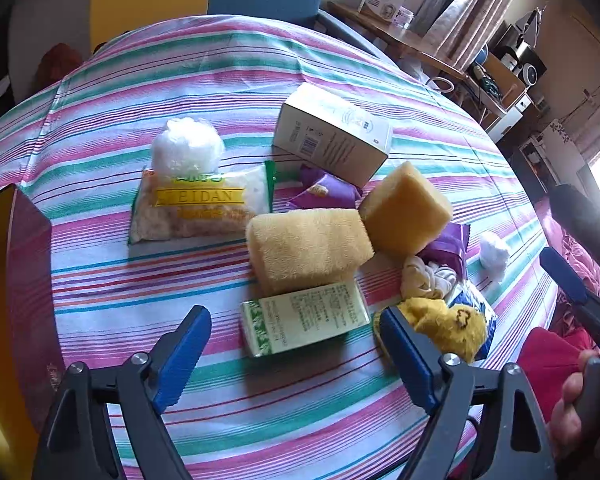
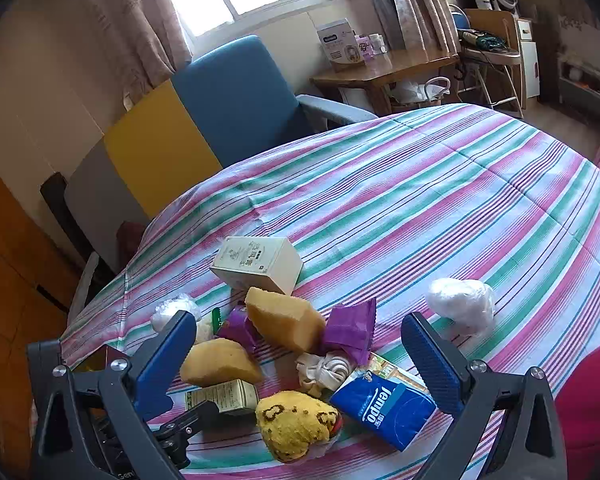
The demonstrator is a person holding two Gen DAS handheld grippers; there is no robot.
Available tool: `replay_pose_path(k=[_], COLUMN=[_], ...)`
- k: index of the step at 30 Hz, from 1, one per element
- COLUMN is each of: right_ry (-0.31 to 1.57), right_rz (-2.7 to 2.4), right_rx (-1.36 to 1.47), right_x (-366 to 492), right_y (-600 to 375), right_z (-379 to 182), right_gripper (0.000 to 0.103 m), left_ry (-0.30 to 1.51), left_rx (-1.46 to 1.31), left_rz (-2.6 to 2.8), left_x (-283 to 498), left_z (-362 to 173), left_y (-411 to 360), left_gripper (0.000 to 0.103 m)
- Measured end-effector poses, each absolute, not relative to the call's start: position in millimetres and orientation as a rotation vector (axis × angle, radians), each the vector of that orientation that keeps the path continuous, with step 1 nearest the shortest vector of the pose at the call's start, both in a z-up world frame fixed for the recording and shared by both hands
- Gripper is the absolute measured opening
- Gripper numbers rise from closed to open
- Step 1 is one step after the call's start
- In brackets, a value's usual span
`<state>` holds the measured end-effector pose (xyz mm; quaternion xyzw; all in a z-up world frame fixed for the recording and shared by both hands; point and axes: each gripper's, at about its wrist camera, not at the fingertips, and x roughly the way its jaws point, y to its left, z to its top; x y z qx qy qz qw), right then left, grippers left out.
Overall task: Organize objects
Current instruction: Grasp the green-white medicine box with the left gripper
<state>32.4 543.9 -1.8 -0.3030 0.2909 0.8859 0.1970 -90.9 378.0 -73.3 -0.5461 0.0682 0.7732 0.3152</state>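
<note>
Both grippers gape empty. Between the left gripper's [image 1: 296, 354] jaws lies a green carton [image 1: 304, 324]. Only the right gripper [image 2: 306, 364] shows the blue tissue pack [image 2: 384, 408] between its jaws.

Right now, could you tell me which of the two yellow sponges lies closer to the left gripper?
The fuzzy-topped sponge, touching the green-and-white box in front of the open left gripper. The other sponge sits further back, by the large white box.
</note>
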Motion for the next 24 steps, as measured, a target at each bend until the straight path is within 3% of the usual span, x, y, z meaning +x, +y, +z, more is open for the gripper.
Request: replay_pose_path(k=[3, 5, 24], right_ry=[0.811, 0.797, 0.554], right_rz=[2.485, 2.481, 2.571], right_rx=[-0.843, -0.848, -1.217], right_x=[32, 32, -4], right_y=[544, 543, 500], right_z=[-1, -1, -25], right_gripper=[0.103, 0.103, 0.102], left_ry=[0.211, 0.196, 0.236], left_rx=[-1.479, -1.535, -1.255], left_rz=[2.04, 2.0, 2.162], left_x=[-96, -98, -51], left_z=[-85, -98, -34], left_y=[392, 395, 306], left_gripper=[0.088, 0.079, 0.079])
